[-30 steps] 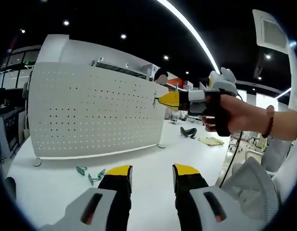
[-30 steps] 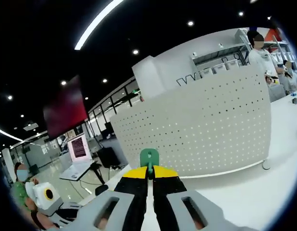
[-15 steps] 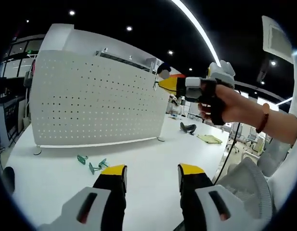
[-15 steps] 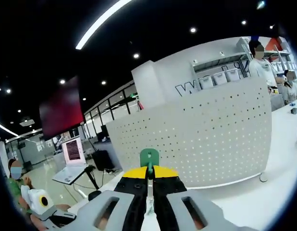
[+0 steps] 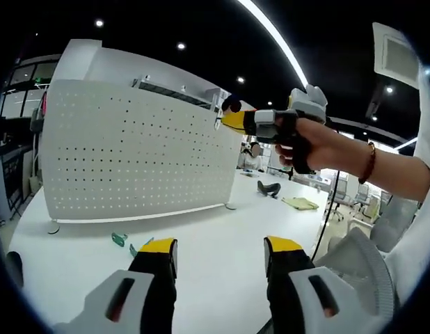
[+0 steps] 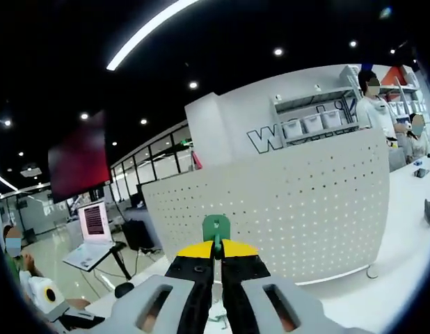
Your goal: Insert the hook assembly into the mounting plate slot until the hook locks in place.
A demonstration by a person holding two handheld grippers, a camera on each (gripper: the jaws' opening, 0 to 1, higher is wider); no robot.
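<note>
- One green hook [image 6: 216, 229] is clamped between the closed jaws of the right gripper [image 6: 216, 249]; its flat rounded tab stands up past the yellow tips, long axis in line with the jaws, pointing toward the white pegboard [image 6: 298, 202].
- In the left gripper view, the right gripper [image 5: 232, 120] is held by a hand [image 5: 319, 142] near the upper right corner of the pegboard [image 5: 131, 153], its yellow tips aimed at the board's top edge. Whether the hook touches the board cannot be told.
- The left gripper [image 5: 218, 249] has its jaws apart, holding nothing, low over the table [image 5: 201, 236] and well apart from the board.
- Several spare green hooks [image 5: 128, 243] lie loose on the table in front of the board, just beyond the left jaw.
- The board stands upright on small feet on the white table, curved by the lens, and nothing lies between it and the right gripper.
- A dark object [image 5: 269, 188] and a yellow-green cloth [image 5: 302, 203] lie further back on the table.
- The room is an open hall with a dark ceiling, spot lights and a long light strip [image 6: 149, 31]; a person [image 6: 371, 104] stands behind the board near white shelves.
</note>
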